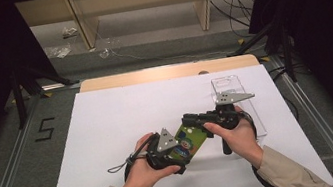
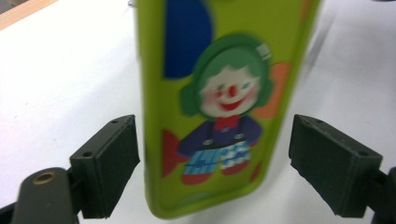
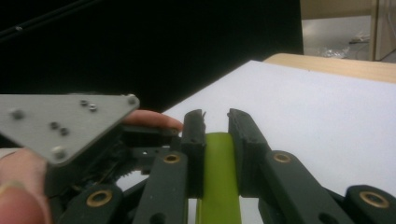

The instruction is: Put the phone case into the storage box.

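A lime-green phone case (image 1: 191,141) printed with a cartoon clown is held in the air over the white table between my two hands. My right gripper (image 1: 193,119) comes in from the right and is shut on the case's far end; in the right gripper view its jaws (image 3: 215,122) pinch the thin green edge (image 3: 218,182). My left gripper (image 1: 182,152) reaches from the left. In the left gripper view the case (image 2: 219,93) stands between its wide-set pads (image 2: 109,163), with a gap at the right pad, so that gripper (image 2: 217,154) is open.
A clear plastic box (image 1: 233,94) lies on the white sheet (image 1: 110,133) behind my right hand. A wooden strip (image 1: 166,72) runs along the table's far edge. The left gripper's grey plate (image 3: 65,121) sits close beside the right jaws.
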`<state>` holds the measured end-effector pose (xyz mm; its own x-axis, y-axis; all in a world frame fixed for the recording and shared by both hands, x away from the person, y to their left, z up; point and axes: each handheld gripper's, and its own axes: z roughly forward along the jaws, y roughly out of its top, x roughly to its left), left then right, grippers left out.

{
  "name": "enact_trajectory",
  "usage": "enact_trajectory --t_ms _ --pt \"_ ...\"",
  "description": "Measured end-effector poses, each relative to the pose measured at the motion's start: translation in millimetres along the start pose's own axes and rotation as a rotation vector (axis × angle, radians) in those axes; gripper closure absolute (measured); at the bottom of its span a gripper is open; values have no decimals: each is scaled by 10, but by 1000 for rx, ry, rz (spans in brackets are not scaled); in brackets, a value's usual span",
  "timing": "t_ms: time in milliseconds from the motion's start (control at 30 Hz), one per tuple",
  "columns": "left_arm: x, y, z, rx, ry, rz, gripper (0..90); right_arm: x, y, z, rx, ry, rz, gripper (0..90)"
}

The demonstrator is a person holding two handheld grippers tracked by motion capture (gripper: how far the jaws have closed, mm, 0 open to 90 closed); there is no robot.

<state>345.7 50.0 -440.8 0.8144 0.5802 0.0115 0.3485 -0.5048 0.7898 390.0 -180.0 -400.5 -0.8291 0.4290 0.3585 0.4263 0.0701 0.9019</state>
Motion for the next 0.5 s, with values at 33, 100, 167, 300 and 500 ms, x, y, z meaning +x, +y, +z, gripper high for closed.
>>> enact_trajectory --t_ms 33,100,167,300,500 --pt "20 -4 -7 0 0 -6 157 10 19 -12 -1 -7 -12 777" --pt "40 -7 -15 -6 -5 -12 162 15 47 -32 -2 -12 -27 777" --pt "55 -9 -18 -12 -7 -11 167 8 64 -48 0 -11 -36 777" --pt "83 -25 -16 -23 -12 -3 175 1 83 -67 23 -18 -70 777" --pt "97 -29 -15 -28 -11 12 180 -4 113 -84 58 -12 -114 777"
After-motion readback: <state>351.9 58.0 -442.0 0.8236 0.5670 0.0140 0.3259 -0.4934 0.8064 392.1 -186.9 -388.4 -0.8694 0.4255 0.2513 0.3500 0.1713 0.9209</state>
